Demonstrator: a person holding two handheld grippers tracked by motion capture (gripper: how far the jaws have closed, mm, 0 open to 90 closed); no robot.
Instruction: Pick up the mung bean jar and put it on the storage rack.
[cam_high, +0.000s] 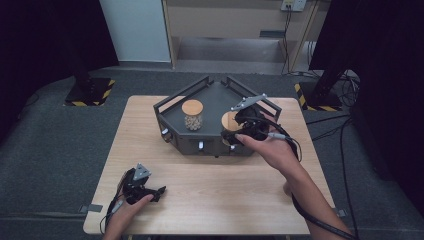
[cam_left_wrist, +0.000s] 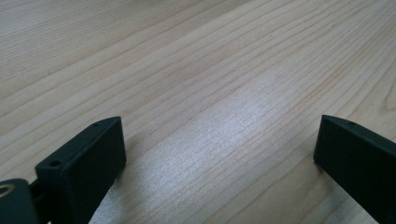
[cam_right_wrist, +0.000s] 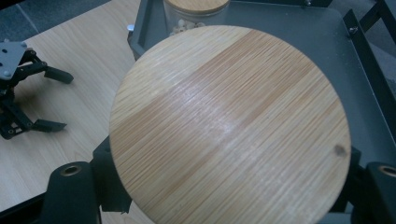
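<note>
Risk is slip: right gripper (cam_high: 239, 131) has its jaws clamped on the round bamboo lid (cam_right_wrist: 229, 126) of a jar at the front right of the dark grey angular metal tray (cam_high: 172, 102), w/ contact at the rim edges. Off-centre pull could tilt the jar vs the 2nd bamboo-lidded glass jar (cam_high: 192, 115) nearby. Left gripper (cam_high: 145, 190) rests jaws apart, empty, on the pale wooden table (cam_high: 215, 190).

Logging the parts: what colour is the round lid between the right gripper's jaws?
Light bamboo-tan with a darker stripe: round wooden lid, clearest in the right gripper view.
</note>
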